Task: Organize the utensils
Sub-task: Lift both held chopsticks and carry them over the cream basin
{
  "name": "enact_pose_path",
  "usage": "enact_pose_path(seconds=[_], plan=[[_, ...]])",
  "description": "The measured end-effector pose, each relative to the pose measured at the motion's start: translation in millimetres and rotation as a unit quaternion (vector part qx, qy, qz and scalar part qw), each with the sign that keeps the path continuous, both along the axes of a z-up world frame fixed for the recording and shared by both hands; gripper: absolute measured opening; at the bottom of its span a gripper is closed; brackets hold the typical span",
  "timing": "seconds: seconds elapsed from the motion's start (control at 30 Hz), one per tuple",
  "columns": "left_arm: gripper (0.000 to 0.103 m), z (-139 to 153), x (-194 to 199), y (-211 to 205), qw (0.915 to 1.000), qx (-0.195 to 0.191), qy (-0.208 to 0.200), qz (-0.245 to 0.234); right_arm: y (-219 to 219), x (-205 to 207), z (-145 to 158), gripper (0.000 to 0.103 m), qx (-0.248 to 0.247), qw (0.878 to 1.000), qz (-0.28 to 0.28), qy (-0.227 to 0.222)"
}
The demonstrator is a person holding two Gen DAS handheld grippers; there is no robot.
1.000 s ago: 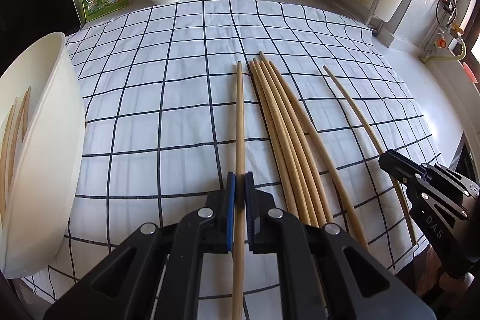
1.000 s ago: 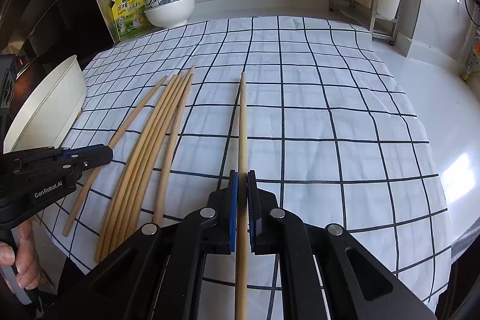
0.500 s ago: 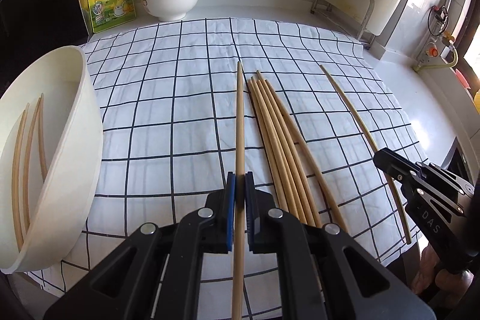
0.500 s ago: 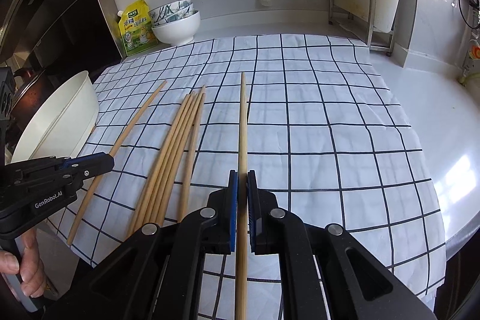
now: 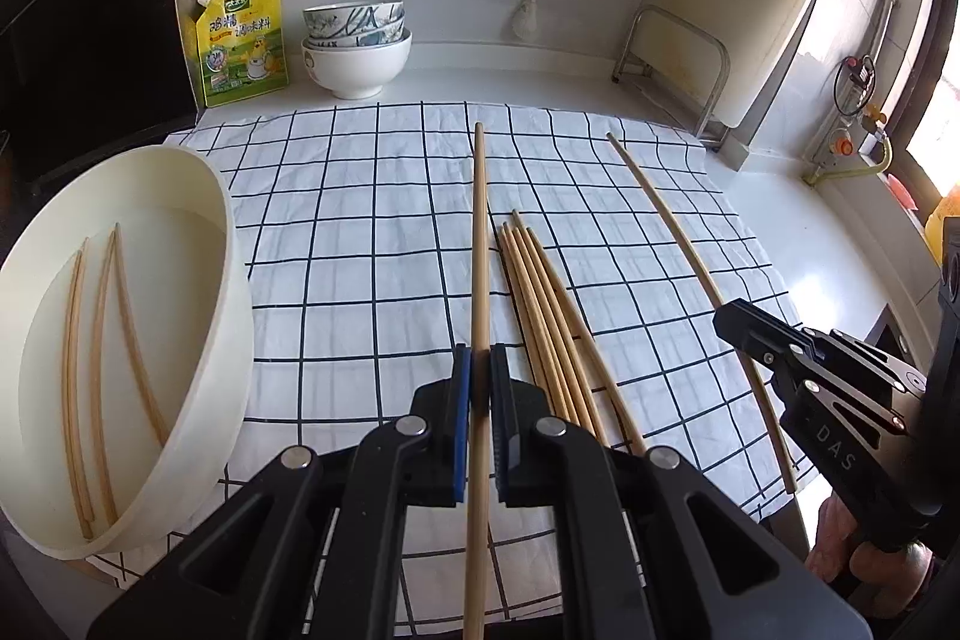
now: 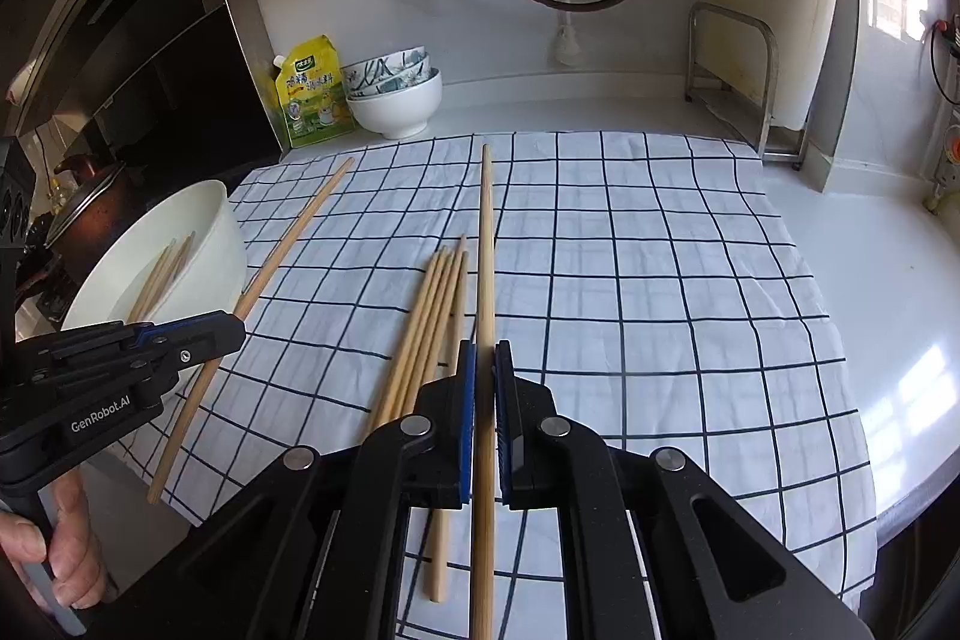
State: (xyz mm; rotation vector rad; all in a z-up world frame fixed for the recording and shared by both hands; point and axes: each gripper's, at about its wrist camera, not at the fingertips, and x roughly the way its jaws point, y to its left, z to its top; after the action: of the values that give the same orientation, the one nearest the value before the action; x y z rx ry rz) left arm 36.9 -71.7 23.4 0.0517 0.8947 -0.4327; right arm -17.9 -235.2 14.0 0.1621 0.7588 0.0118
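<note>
Gripping one chopstick (image 5: pixel 480 244) in the left gripper (image 5: pixel 477 424) and another chopstick (image 6: pixel 486 268) in the right gripper (image 6: pixel 485 418), shafts toward twelve o'clock, you have the white bowl (image 5: pixel 237 280) at nine o'clock, nearer your left.

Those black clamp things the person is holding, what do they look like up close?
Each is a black tool with two angular fingers, silver rivets at the joints and blue pads on the inner faces. The left gripper shows the white lettering "GenRobot.AI" in the right wrist view; the right gripper shows "DAS" in the left wrist view. Bare fingers wrap both handles; no sleeve or cable shows.
</note>
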Motion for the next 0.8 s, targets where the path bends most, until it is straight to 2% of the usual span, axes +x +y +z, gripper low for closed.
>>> enact_pose_path(seconds=[0.47,0.8], plan=[[0.007,48,3,59,0.9978,-0.029,-0.044,0.039,61,32,42,0.006,-0.003,0.997,0.061,-0.040],[0.007,64,10,114,0.9942,-0.036,-0.061,0.081,128,61,60,0.006,0.000,0.991,0.120,-0.054]])
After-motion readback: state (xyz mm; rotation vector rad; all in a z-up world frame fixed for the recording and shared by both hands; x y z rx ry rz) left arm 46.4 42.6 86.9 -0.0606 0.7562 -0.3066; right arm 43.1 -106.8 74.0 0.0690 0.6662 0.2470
